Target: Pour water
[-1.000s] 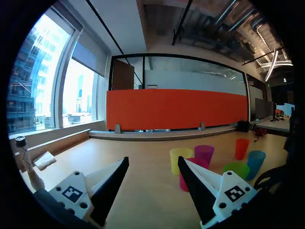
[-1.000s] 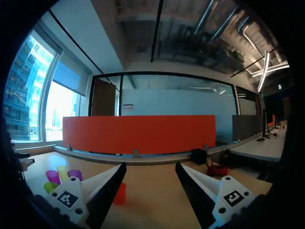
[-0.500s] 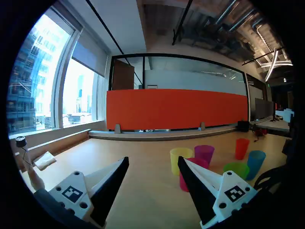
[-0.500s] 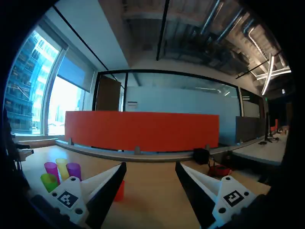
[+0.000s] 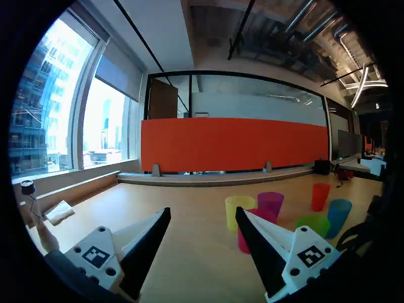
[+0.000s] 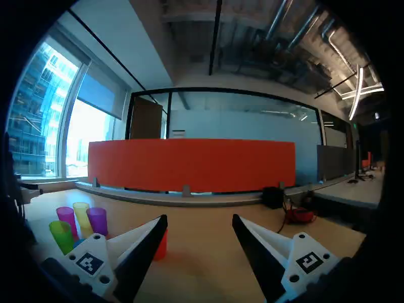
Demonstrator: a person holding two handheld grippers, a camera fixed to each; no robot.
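room: open office, orange partition (image 5: 232, 144) far, window (image 5: 50, 111) left, wood table (image 5: 177, 199) under both grippers.
left gripper (image 5: 202, 211): fingers spread wide, nothing between them, low over the table.
right gripper (image 6: 199, 219): same, spread and empty.
cups, left gripper view: ahead and right. yellow cup (image 5: 239, 209) and purple cup (image 5: 271, 202) side by side, pink cup (image 5: 242, 243) nearer and half hidden by the right finger. green cup (image 5: 313, 224), blue cup (image 5: 338, 214) and red cup (image 5: 320, 196) further right.
cups, right gripper view: red cup just past the left finger, apart from the rest. the others are bunched at far left.
water: can't tell which cup holds any.
handling: look like thin plastic tumblers, so light, smooth, easy to tip or dent. a filled one would slosh.
grip: across the wall around mid height, light squeeze, keep upright until over the target.
change: left gripper view matches 1 s ago. in right gripper view the bunched cups sit higher and larger, so that gripper has probably moved in.
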